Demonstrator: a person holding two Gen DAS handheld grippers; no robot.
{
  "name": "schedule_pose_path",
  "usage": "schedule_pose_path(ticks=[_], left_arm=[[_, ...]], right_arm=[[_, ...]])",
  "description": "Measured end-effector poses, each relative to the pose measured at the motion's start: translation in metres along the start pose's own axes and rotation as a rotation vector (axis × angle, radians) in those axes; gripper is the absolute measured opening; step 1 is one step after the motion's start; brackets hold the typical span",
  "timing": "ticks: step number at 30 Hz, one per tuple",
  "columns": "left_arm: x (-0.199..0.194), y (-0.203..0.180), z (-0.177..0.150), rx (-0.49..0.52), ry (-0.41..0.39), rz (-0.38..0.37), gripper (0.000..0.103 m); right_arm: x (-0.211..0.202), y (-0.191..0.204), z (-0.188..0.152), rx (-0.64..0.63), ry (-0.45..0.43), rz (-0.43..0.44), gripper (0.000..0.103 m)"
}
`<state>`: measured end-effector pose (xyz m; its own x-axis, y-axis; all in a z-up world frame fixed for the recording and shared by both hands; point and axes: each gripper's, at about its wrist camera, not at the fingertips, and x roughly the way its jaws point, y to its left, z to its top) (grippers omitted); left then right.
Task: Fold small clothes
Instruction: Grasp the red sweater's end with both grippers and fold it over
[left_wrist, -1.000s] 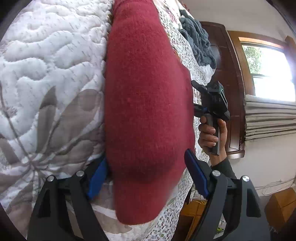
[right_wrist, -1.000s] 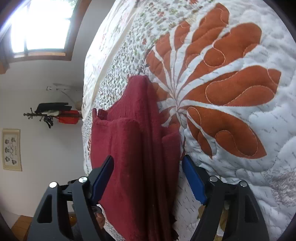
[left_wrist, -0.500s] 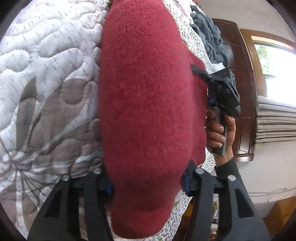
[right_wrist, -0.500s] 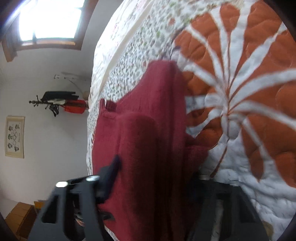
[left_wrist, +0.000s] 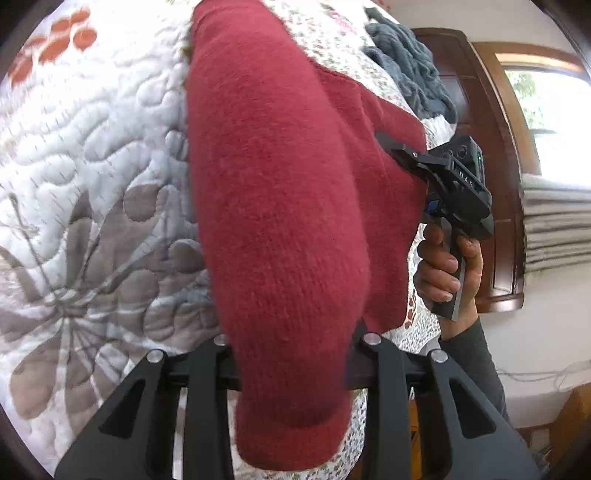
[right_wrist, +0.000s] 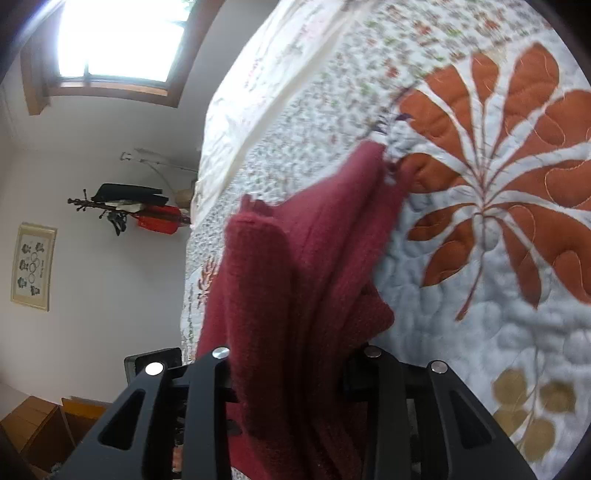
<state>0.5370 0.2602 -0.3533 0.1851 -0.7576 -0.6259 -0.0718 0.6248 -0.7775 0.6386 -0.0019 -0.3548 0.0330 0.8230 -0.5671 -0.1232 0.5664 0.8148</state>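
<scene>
A dark red knitted garment lies on a quilted bedspread and bulges up between both grippers. My left gripper is shut on its near end, fingertips buried in the knit. In the left wrist view the right gripper is at the garment's right edge, held by a person's hand. In the right wrist view my right gripper is shut on bunched folds of the red garment, lifting them off the bedspread.
A grey-blue knitted piece lies further up the bed near a dark wooden door. The bed edge drops away at the right. A window, a coat rack and a framed picture are on the far walls.
Both grippers went from open around the garment to shut on it. The garment is now bunched and raised off the quilt.
</scene>
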Motion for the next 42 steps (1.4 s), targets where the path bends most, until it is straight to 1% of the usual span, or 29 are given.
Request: schedule_pose_path(ticks=[6, 9, 13, 18, 19, 22, 25, 28, 29, 30, 31, 32, 33, 34, 35, 36, 37, 38, 40, 41, 42], left_arm=[[-0.035, -0.016, -0.015, 0.046, -0.012, 0.019, 0.029], [-0.061, -0.02, -0.033, 0.067, -0.022, 0.035, 0.029], [-0.094, -0.014, -0.064, 0.066, -0.038, 0.051, 0.029], [-0.136, 0.013, -0.123, 0.023, -0.06, 0.066, 0.029], [-0.145, 0.024, -0.14, 0.005, -0.068, 0.07, 0.029], [-0.159, 0.047, -0.174, -0.037, -0.078, 0.077, 0.029], [-0.163, 0.073, -0.202, -0.071, -0.08, 0.089, 0.029], [-0.156, 0.101, -0.218, -0.119, -0.08, 0.086, 0.03], [-0.152, 0.11, -0.221, -0.144, -0.081, 0.074, 0.03], [-0.149, 0.116, -0.222, -0.156, -0.081, 0.064, 0.033], [-0.144, 0.122, -0.223, -0.16, -0.082, 0.059, 0.038], [-0.14, 0.125, -0.224, -0.161, -0.087, 0.075, 0.042], [-0.138, 0.13, -0.224, -0.166, -0.092, 0.093, 0.053], [-0.138, 0.135, -0.226, -0.18, -0.1, 0.107, 0.056], [-0.141, 0.137, -0.227, -0.187, -0.111, 0.114, 0.058], [-0.149, 0.136, -0.23, -0.188, -0.131, 0.147, 0.064], [-0.157, 0.132, -0.233, -0.177, -0.152, 0.203, 0.067], [-0.169, 0.124, -0.239, -0.145, -0.188, 0.273, 0.067], [-0.193, 0.1, -0.252, -0.065, -0.284, 0.401, 0.067], [-0.204, 0.089, -0.259, -0.027, -0.326, 0.427, 0.067], [-0.212, 0.08, -0.265, -0.003, -0.358, 0.415, 0.065]], right_arm=[[-0.006, 0.036, -0.019, -0.025, -0.015, 0.026, 0.032], [-0.002, 0.056, -0.034, -0.03, -0.018, 0.056, 0.032], [0.016, 0.088, -0.063, -0.036, -0.001, 0.101, 0.032], [0.053, 0.115, -0.103, -0.042, 0.066, 0.132, 0.032], [0.062, 0.117, -0.111, -0.04, 0.082, 0.137, 0.032], [0.092, 0.122, -0.136, -0.029, 0.137, 0.142, 0.032], [0.12, 0.122, -0.158, -0.027, 0.197, 0.137, 0.032], [0.14, 0.109, -0.173, 0.0, 0.232, 0.126, 0.032], [0.145, 0.101, -0.175, 0.015, 0.238, 0.117, 0.032], [0.147, 0.097, -0.178, 0.02, 0.236, 0.101, 0.034], [0.148, 0.091, -0.177, 0.022, 0.231, 0.073, 0.036], [0.148, 0.086, -0.177, 0.026, 0.229, 0.056, 0.042], [0.148, 0.082, -0.175, 0.038, 0.23, 0.049, 0.05], [0.147, 0.083, -0.175, 0.043, 0.228, 0.04, 0.053], [0.139, 0.085, -0.172, 0.034, 0.216, 0.017, 0.056], [0.13, 0.09, -0.171, 0.016, 0.192, -0.011, 0.059], [0.12, 0.091, -0.172, -0.001, 0.168, -0.03, 0.061], [0.105, 0.096, -0.173, -0.025, 0.129, -0.056, 0.062], [0.077, 0.111, -0.185, -0.068, 0.065, -0.053, 0.061], [0.07, 0.119, -0.195, -0.094, 0.057, -0.045, 0.059], [0.066, 0.122, -0.2, -0.115, 0.055, -0.05, 0.055]])
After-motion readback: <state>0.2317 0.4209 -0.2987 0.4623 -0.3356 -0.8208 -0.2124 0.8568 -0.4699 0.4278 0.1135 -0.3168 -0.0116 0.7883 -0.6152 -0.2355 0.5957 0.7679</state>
